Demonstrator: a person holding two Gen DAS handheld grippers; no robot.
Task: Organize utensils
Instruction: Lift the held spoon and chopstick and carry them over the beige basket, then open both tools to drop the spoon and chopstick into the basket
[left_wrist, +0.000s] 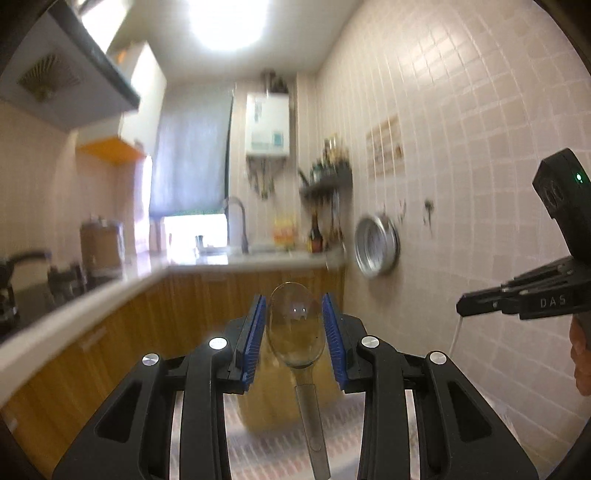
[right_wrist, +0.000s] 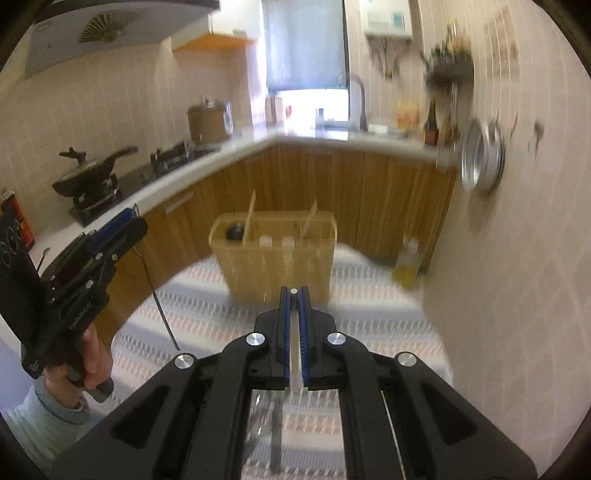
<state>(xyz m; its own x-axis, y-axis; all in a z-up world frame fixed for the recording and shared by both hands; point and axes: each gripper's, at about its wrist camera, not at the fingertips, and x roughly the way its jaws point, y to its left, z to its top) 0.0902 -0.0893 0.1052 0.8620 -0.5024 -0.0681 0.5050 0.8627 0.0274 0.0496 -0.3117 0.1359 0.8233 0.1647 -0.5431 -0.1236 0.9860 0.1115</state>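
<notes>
From my left wrist camera, the left tongs (left_wrist: 294, 334) are closed in on a spoon (left_wrist: 296, 329): its bowl stands upright between the two blue pads (left_wrist: 255, 336), both of which touch its edges, and the handle runs down toward the camera. The spoon is held up in the air, in front of the wooden cabinets. Below it I can make out a tan basket (left_wrist: 269, 398), blurred, on the patterned cloth of the table (left_wrist: 266, 448). At the right edge the right tongs (left_wrist: 461, 306) enter the picture side-on.

From my right wrist camera, the right tongs (right_wrist: 294, 295) are all but closed, pinching a thin, flat, pale utensil (right_wrist: 294, 350) edge-on between the pads; its round tip shows at the fingertips, but I cannot tell what kind of utensil it is. Straight ahead sits the basket (right_wrist: 275, 266) on the table (right_wrist: 369, 317), with dividers inside, two thin sticks leaning up out of it, and something dark in its left compartment. At left, a hand (right_wrist: 92, 360) holds the left tongs (right_wrist: 122, 229) raised above the table's edge, with the spoon's (right_wrist: 162, 314) thin handle hanging down from them. A yellowish bottle (right_wrist: 405, 266) stands beyond the table by the tiled wall.
</notes>
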